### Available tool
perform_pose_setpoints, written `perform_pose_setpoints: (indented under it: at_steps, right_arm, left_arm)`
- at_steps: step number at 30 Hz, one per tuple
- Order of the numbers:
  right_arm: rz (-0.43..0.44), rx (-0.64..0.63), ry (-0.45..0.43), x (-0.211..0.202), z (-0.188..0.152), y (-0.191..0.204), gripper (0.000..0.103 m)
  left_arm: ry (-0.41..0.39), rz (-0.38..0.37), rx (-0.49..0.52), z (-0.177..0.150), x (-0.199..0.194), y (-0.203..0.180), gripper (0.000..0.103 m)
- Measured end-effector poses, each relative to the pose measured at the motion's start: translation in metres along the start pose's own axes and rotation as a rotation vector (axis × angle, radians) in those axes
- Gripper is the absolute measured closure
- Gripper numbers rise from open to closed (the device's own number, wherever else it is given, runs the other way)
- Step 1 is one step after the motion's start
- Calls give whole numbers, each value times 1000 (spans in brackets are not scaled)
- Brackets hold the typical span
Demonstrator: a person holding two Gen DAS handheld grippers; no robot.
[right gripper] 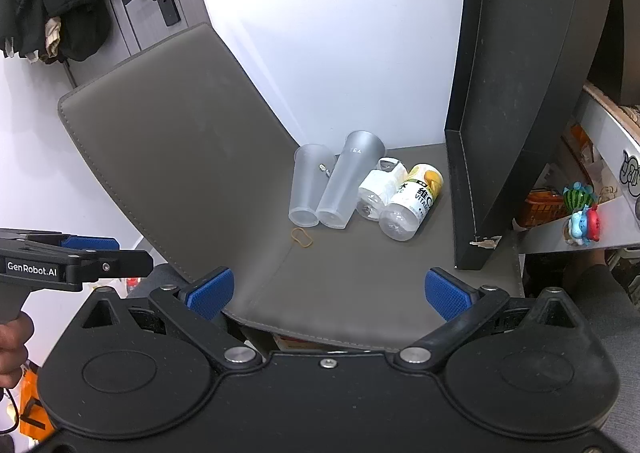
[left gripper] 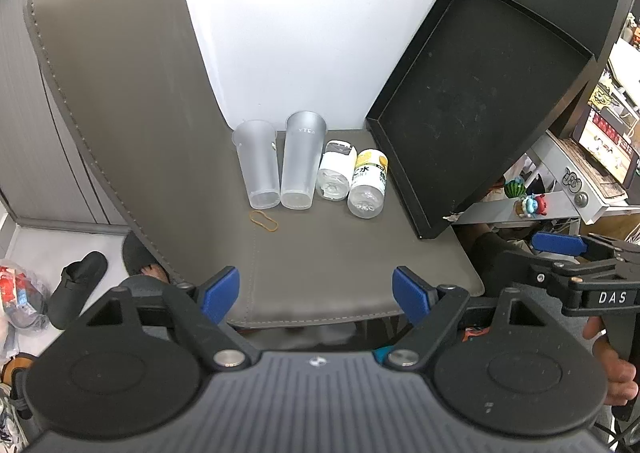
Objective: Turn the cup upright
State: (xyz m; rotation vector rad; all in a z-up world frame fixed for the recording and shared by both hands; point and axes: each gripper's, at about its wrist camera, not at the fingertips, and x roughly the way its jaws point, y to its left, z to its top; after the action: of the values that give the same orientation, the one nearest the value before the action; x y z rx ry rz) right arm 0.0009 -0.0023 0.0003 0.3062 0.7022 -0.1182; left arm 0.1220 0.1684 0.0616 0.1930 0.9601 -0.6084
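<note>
Both grippers hang back off the chair seat's (left gripper: 340, 265) front edge, left gripper (left gripper: 316, 293) and right gripper (right gripper: 328, 291) each spread wide and empty. I see two frosted cups lying side by side (long axes roughly parallel), the shorter cup (left gripper: 258, 165) and taller cup (left gripper: 301, 161) with bases toward me, mouths toward the wall, bottles (left gripper: 352, 177) just beside them.

Two bottles (left gripper: 352, 177), rubber band (left gripper: 264, 222), black tray (left gripper: 476, 109) on chair seat (left gripper: 340, 273)
</note>
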Motion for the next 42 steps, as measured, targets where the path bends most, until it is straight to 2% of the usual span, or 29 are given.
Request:
perform_pose_setpoints:
  at_steps: [42]
  right_arm:
    - [-19, 10, 13, 7, 1, -1, 0]
  left_arm:
    - [9, -6, -12, -4, 5, 3, 20]
